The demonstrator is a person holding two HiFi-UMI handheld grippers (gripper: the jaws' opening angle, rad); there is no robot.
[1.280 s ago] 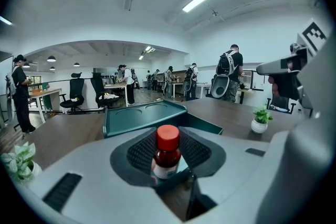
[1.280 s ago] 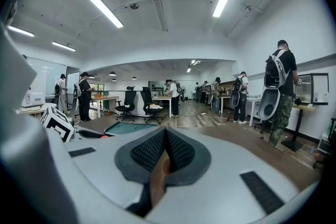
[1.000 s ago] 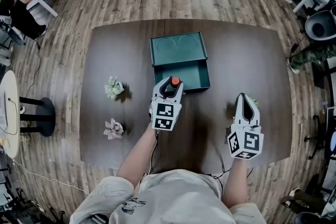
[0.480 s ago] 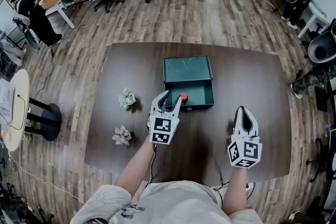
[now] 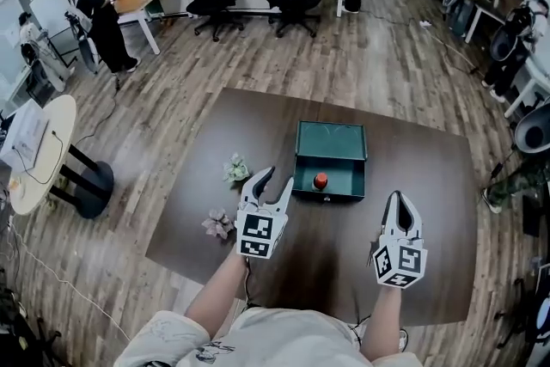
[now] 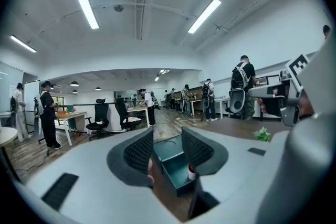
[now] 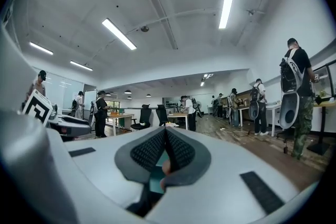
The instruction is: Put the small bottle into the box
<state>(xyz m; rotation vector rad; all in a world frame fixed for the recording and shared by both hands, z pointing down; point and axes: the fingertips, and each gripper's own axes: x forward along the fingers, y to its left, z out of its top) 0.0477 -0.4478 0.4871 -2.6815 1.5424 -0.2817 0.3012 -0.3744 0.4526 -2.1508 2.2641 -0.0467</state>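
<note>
Holding one seemingly upright bottle (image 5: 320, 181): one box (image 5: 331, 195); left hand-held gripper (image 5: 277, 178) agape, right hand-held gripper (image 5: 397, 196) closed, empty.

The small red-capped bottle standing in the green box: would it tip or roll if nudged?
The small bottle stands upright on a narrow base, so a nudge would probably tip it. It looks round, so it may roll, though the walls of the green box should contain it.
</note>
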